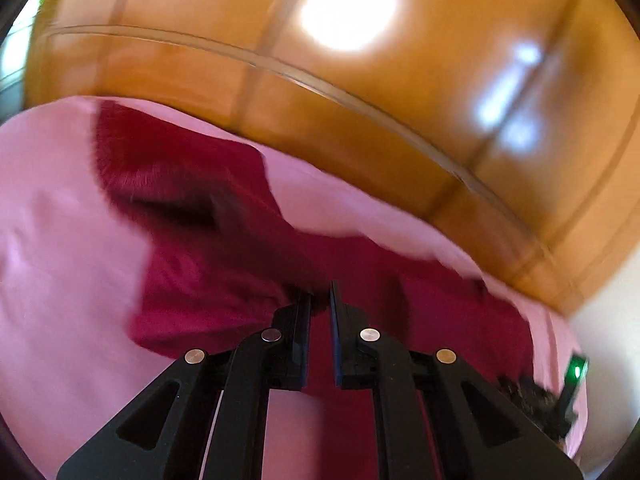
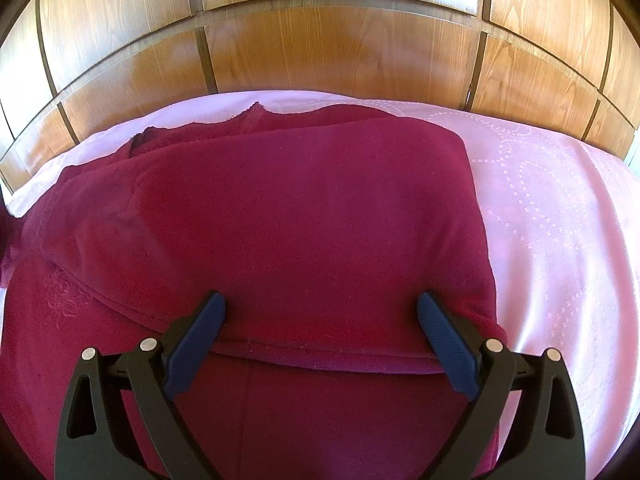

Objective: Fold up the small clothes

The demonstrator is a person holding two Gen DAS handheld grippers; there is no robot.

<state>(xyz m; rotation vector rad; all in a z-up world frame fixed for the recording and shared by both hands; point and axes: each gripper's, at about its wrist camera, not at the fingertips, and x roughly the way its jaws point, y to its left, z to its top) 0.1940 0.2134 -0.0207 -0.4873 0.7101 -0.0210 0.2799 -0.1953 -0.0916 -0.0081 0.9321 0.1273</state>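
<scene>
A dark red garment (image 2: 304,208) lies on a pink bedsheet (image 2: 560,216), with one layer folded over the rest. My right gripper (image 2: 320,316) is open and empty, its blue-padded fingers spread just above the folded layer's near hem. In the blurred left wrist view, my left gripper (image 1: 320,300) has its jaws nearly together and pinches a raised fold of the red garment (image 1: 224,248). A fuzzy part of the garment shows at upper left of that view.
A wooden panelled headboard (image 2: 336,48) rises behind the bed. The pink sheet (image 1: 60,240) spreads left of the garment in the left wrist view. A dark device with a green light (image 1: 576,372) shows at the right edge there.
</scene>
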